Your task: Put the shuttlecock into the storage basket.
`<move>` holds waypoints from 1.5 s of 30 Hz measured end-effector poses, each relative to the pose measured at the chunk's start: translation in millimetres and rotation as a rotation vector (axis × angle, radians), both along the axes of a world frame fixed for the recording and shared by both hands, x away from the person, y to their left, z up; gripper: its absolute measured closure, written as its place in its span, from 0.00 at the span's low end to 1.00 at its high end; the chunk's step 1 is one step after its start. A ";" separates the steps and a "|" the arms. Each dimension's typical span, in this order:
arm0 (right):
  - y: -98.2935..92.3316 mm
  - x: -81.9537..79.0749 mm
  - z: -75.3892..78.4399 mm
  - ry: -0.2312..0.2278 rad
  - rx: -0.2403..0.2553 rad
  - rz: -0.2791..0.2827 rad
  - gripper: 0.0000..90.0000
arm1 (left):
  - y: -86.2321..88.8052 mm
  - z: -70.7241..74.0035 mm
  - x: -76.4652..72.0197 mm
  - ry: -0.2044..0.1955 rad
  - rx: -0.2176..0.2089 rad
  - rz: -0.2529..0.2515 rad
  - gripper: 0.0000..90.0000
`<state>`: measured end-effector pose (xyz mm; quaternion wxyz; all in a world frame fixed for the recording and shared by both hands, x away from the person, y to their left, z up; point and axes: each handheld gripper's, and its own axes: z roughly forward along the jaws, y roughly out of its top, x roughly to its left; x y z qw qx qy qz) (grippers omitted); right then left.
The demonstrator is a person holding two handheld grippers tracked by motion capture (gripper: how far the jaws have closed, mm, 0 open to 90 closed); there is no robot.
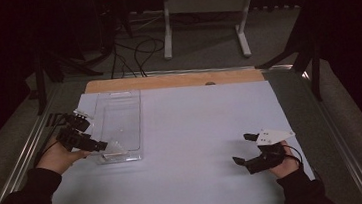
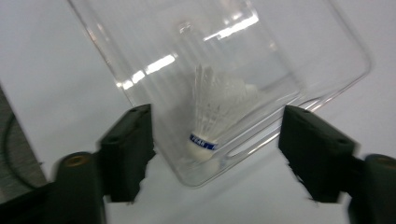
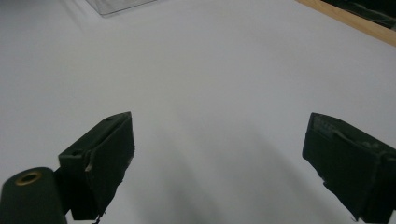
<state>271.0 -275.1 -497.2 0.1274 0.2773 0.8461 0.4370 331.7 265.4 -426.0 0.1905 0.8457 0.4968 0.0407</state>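
Your white-covered counter sits in a dark room, cables on the grey floor beyond. Your left gripper, open, faces a white feathered shuttlecock inside the clear plastic box at the left; from above it's a pale blur. Your right gripper is open over bare cover.

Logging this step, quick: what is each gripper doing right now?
Left gripper: open, shuttlecock lies free in the clear tray.
Right gripper: open, holding nothing.

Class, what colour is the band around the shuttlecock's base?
Blue, on the white shuttlecock; clearest in the left gripper view.
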 end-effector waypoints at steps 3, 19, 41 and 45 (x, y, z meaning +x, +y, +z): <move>0.3 0.1 0.0 -0.001 -0.001 0.002 0.10 | -3.0 2.1 -1.0 -0.020 0.000 -0.018 0.16; -1.6 0.0 -2.3 0.012 0.008 -0.002 0.10 | -30.9 14.5 3.8 -0.093 -0.055 -0.103 0.00; -4.1 0.1 -8.1 0.032 0.015 0.004 0.10 | -105.6 22.4 20.3 -0.236 -0.240 -0.308 0.00; -3.0 -1.8 -7.7 0.026 0.007 0.002 0.10 | -124.2 22.0 19.0 -0.260 -0.267 -0.349 0.00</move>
